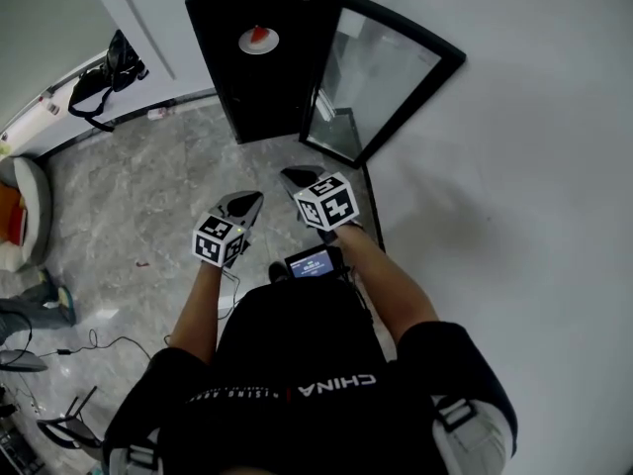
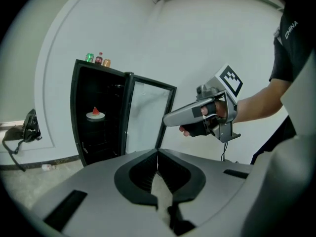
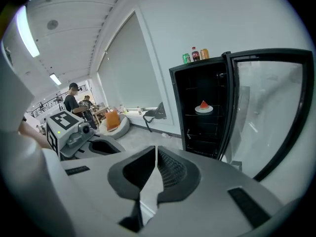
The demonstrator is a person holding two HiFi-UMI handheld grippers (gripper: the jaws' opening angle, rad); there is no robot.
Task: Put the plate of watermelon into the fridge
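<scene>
At the floor's left edge a black bag lies by the wall. Nearer the person, the left claw is clenched on nothing, its jaws meeting at the tips. Just to its right and apart from it, the right claw is likewise clenched and empty. Both point toward the black fridge, which stands on the floor against the wall. The plate of watermelon sits on an upper shelf inside — well apart from both claws. Three drink containers stand on the fridge's top. Its glass door hangs open to the right.
</scene>
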